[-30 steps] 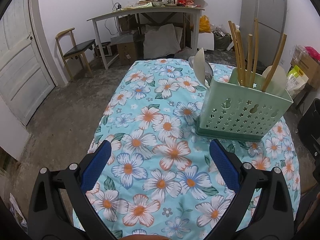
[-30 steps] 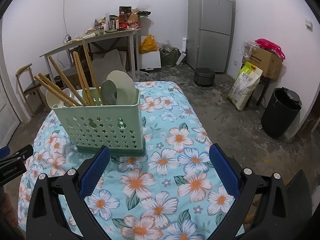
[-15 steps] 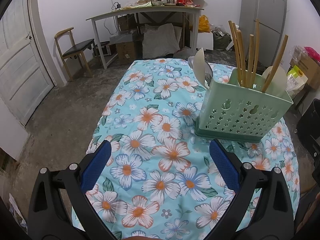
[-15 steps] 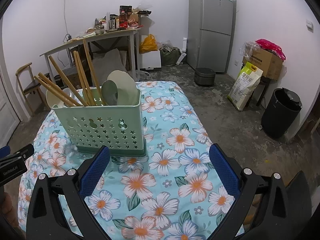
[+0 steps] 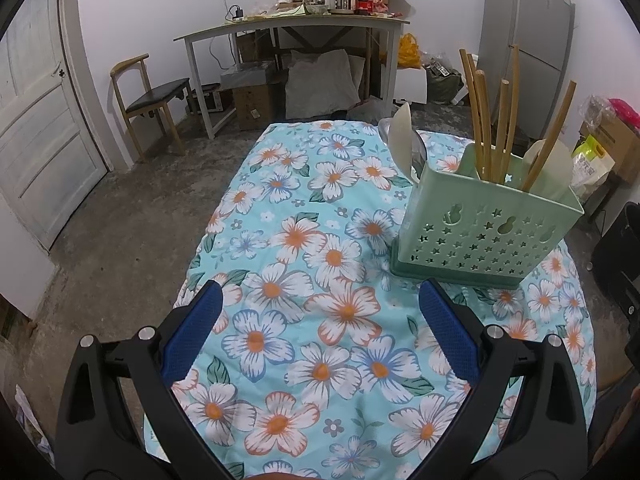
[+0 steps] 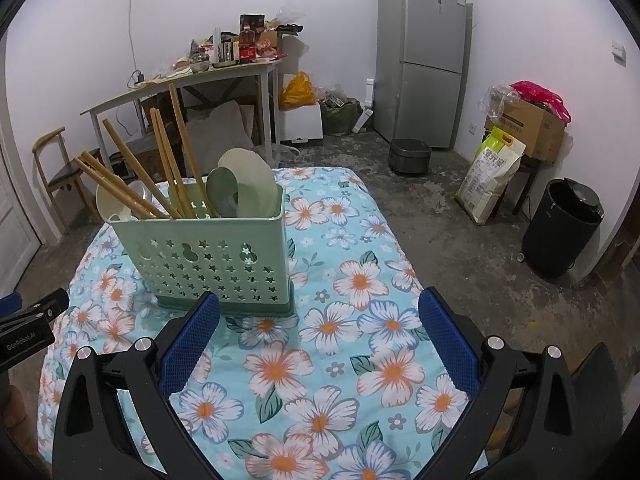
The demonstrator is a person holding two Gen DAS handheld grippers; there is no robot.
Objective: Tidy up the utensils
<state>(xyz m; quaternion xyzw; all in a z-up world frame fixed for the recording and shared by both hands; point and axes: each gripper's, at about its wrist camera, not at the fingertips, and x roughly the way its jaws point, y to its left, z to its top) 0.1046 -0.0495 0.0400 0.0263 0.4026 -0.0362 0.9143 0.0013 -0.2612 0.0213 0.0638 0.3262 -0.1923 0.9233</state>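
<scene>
A pale green perforated utensil holder (image 5: pixel 480 232) (image 6: pixel 208 256) stands upright on the floral tablecloth (image 5: pixel 304 264) (image 6: pixel 360 320). Several wooden chopsticks (image 5: pixel 492 128) (image 6: pixel 168 160) and pale spoons (image 5: pixel 404 136) (image 6: pixel 248 184) stick up out of it. My left gripper (image 5: pixel 320 328) hangs open above the cloth, with the holder ahead and to its right. My right gripper (image 6: pixel 320 328) is open too, and the holder stands just beyond its left fingertip. Neither gripper holds anything. The left gripper's body (image 6: pixel 28 328) shows at the left edge of the right wrist view.
A cluttered desk (image 5: pixel 296 24) and a wooden chair (image 5: pixel 148 96) stand at the back left near a white door (image 5: pixel 36 128). A grey fridge (image 6: pixel 424 56), a rice cooker (image 6: pixel 408 156), a sack (image 6: pixel 492 172), boxes (image 6: pixel 528 128) and a black bin (image 6: pixel 560 228) line the right side.
Both grippers have drifted slightly; the holder sits a little lower and nearer in the right wrist view. Both stay open and empty.
</scene>
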